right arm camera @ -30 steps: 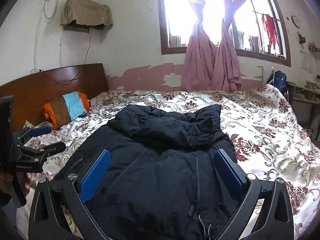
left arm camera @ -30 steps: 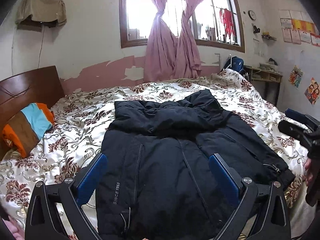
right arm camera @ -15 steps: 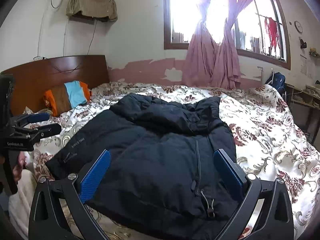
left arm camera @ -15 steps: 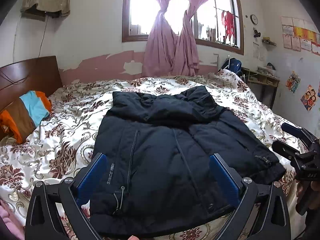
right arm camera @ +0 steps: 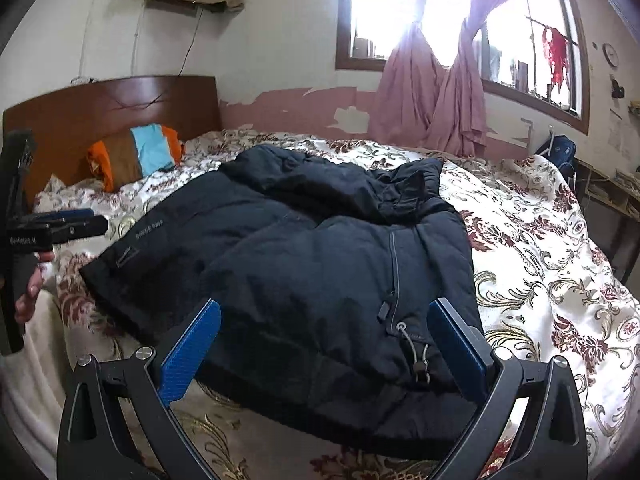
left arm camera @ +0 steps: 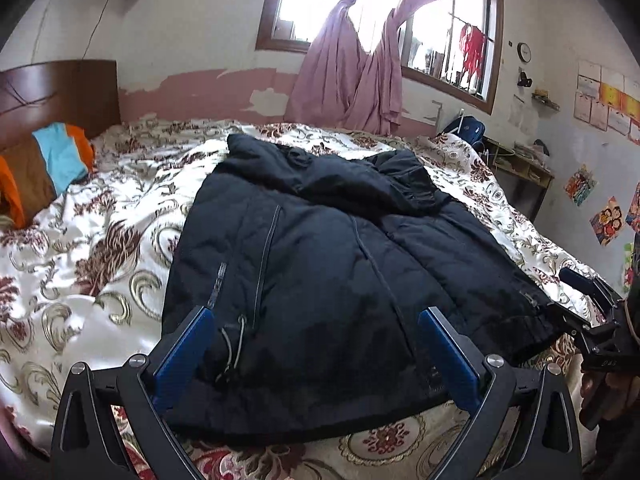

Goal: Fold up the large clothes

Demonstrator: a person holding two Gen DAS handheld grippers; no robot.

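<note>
A large black padded jacket [left arm camera: 328,272] lies spread on the floral bedspread [left arm camera: 100,248], hem towards me, hood at the far end. It also shows in the right wrist view [right arm camera: 320,280]. My left gripper [left arm camera: 316,344] is open and empty, hovering over the hem near a drawcord [left arm camera: 236,344]. My right gripper [right arm camera: 324,344] is open and empty over the hem's right corner, near a cord toggle [right arm camera: 418,356]. Each gripper shows at the edge of the other's view, the right one [left arm camera: 596,320] and the left one [right arm camera: 60,228].
A wooden headboard [right arm camera: 100,116] and an orange, brown and blue pillow [right arm camera: 136,156] are at the left. A window with pink curtains [left arm camera: 360,64] is behind the bed. A desk with a blue bag [left arm camera: 520,160] stands at the right.
Both grippers have pulled back towards the foot of the bed, so the jacket's whole hem and the bedspread in front of it now show. Both stay open.
</note>
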